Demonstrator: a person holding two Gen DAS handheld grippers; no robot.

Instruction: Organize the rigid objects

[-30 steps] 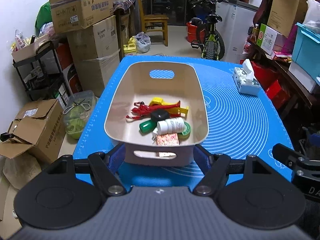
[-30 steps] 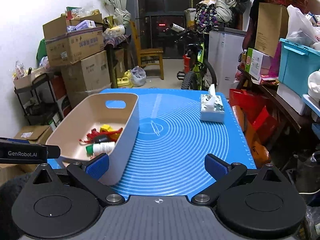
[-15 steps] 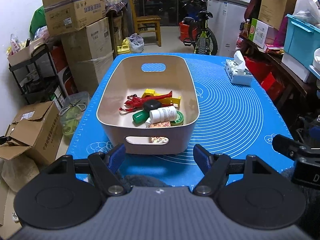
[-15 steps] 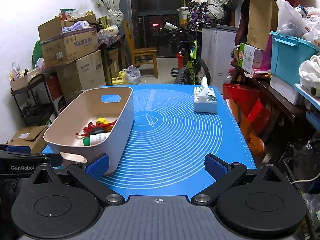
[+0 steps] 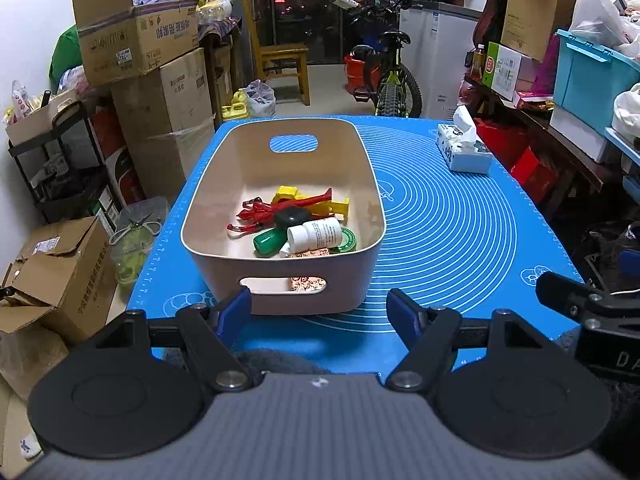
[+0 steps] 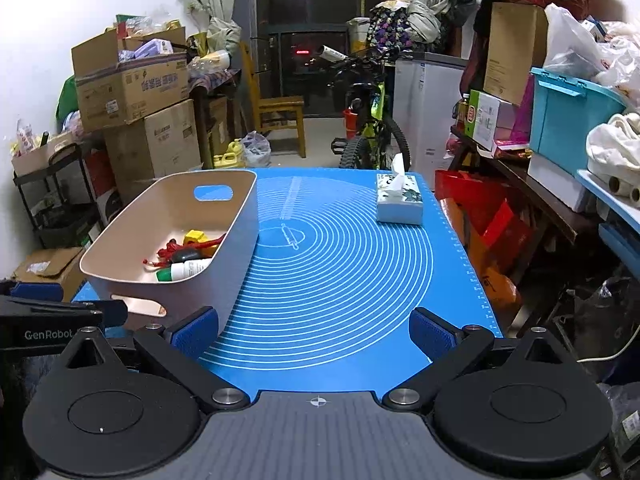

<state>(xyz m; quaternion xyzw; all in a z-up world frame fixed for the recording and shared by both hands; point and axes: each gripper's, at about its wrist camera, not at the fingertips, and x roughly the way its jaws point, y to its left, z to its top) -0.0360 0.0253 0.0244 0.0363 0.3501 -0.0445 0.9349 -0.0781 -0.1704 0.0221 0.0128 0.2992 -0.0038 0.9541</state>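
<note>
A beige basket [image 5: 280, 276] with cut-out handles stands on the blue mat [image 5: 452, 224], left of centre. Inside lie a white bottle [image 5: 316, 233], a green bottle [image 5: 267, 241], a black puck [image 5: 292, 216], red and yellow plastic pieces [image 5: 304, 202], a green tin and a patterned card. My left gripper [image 5: 320, 314] hangs open just before the basket's near wall, nothing between its blue pads. My right gripper [image 6: 316, 330] is open over the mat's near edge, right of the basket [image 6: 176, 216], and empty.
A tissue box [image 6: 399, 199] sits at the mat's far right. Cardboard boxes [image 5: 152, 80] and a black cart crowd the left floor. A bicycle [image 6: 368, 128], a chair, a red bag and a shelf with a teal bin [image 6: 568, 112] lie behind and right.
Both grippers have drawn back a little from the table, so the basket and mat look smaller and farther. Nothing in the basket has shifted; both stay open.
</note>
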